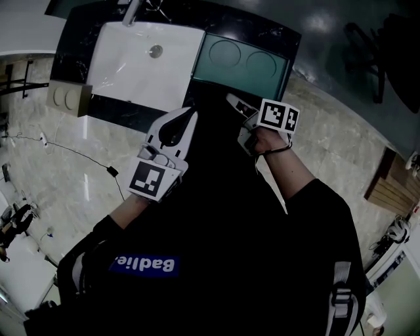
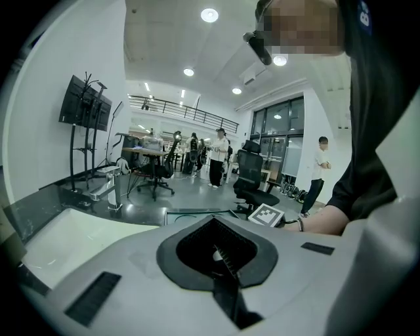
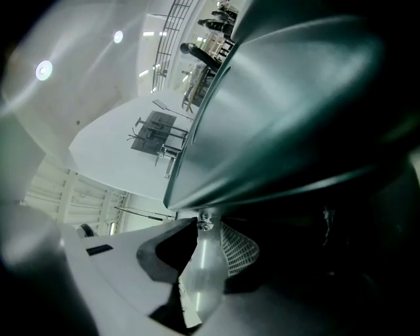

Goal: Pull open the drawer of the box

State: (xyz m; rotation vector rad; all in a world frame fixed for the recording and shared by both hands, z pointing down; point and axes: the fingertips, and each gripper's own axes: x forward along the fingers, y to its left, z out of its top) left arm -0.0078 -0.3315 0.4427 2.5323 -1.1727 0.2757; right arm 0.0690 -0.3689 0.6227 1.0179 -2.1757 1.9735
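Observation:
The teal box (image 1: 241, 63) stands on the dark counter (image 1: 79, 39) just right of a white sink (image 1: 141, 62); two round recesses mark its top. My right gripper (image 1: 231, 100) reaches the box's near face below the top edge. In the right gripper view the right gripper (image 3: 207, 252) is shut on a thin silver drawer handle (image 3: 202, 262), which a screw fixes under the teal edge (image 3: 282, 125). My left gripper (image 1: 191, 113) hovers shut and empty in front of the counter, left of the right one. The left gripper view shows the left gripper (image 2: 215, 230), the box top (image 2: 197, 212) and the right marker cube (image 2: 266, 214).
A faucet (image 1: 131, 12) rises behind the sink. Marble floor (image 1: 72, 138) with a black cable (image 1: 85, 156) lies to the left, a slatted wooden panel (image 1: 394, 184) to the right. Office chairs (image 2: 252, 177) and several people (image 2: 215, 156) stand far off in the room.

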